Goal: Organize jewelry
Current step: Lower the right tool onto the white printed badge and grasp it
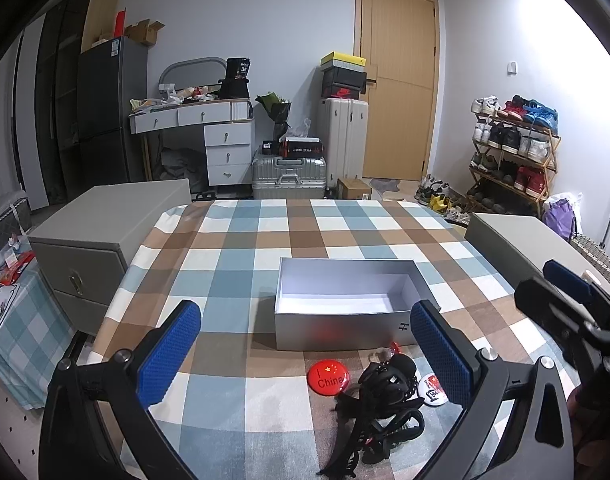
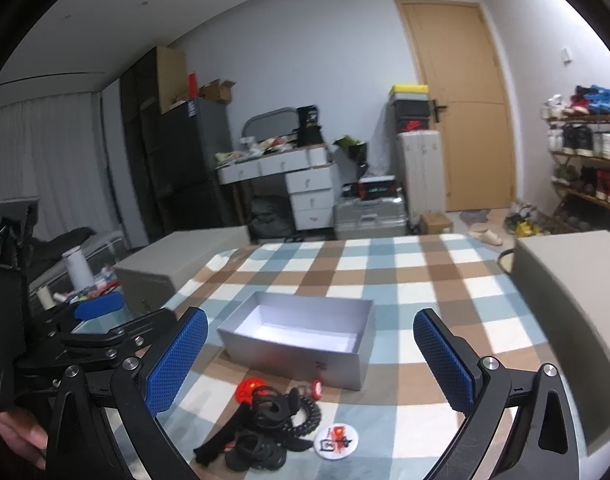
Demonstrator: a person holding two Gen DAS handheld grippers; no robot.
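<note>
The job looks like it is only starting. The silver box (image 1: 345, 304) sits open on the checked tablecloth (image 1: 233, 248), and nothing can be seen inside it, only its white bottom. All the little things still wait outside it.

The left claw (image 1: 305, 356) is spread wide and holds nothing. Between its blue fingers (image 1: 169, 354), near the right one, lies a black pile of hair clips and bands (image 1: 385, 400). A red round badge (image 1: 328, 376) lies just beside the pile, and a white badge (image 1: 433, 390) peeks out by the right finger. The box is just past them, straight ahead of the claw.

The right claw (image 2: 311, 360) is spread wide too, with nothing in it. The same black pile (image 2: 265, 428) lies low between its fingers, close to the left one. The white badge (image 2: 336, 440) is next to the pile. The box (image 2: 301, 340) is right behind.

So nothing is picked up yet. Each thing still has to go into the box.
</note>
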